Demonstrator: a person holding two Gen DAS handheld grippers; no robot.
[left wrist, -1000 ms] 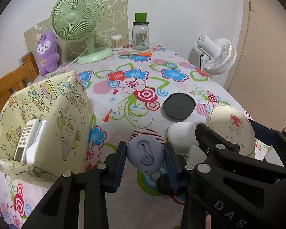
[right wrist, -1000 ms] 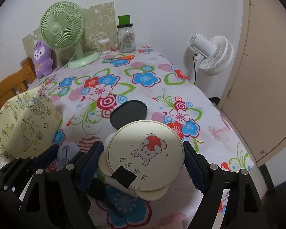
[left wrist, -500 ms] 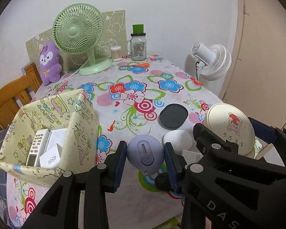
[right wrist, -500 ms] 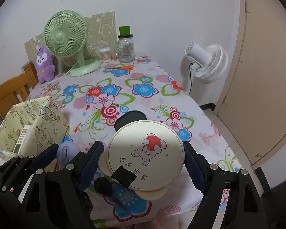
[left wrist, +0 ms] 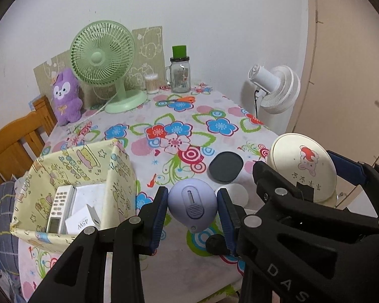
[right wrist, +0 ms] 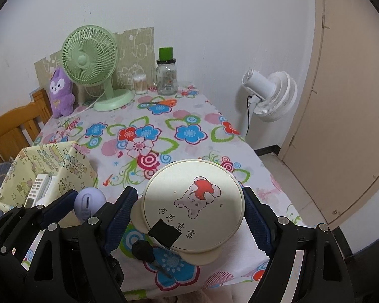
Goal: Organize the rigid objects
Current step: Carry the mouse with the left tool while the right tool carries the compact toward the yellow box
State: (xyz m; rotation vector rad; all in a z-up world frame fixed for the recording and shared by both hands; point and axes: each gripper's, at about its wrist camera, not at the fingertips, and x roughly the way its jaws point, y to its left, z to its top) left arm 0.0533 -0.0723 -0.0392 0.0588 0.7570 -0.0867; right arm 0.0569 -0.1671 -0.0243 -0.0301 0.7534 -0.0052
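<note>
Lilac mouse (left wrist: 192,204) sits clamped in the left gripper (left wrist: 192,205), cream disc (right wrist: 193,203) in the right gripper (right wrist: 189,209), neither yet in the half-filled box (left wrist: 118,176).

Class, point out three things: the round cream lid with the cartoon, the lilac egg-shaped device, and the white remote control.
Round cream cartoon lid (right wrist: 193,202): right wrist view, printed face.
Lilac egg-shaped plastic device (left wrist: 192,203): left wrist view, slider.
White remote control (left wrist: 59,208): left wrist view, keypad.
</note>
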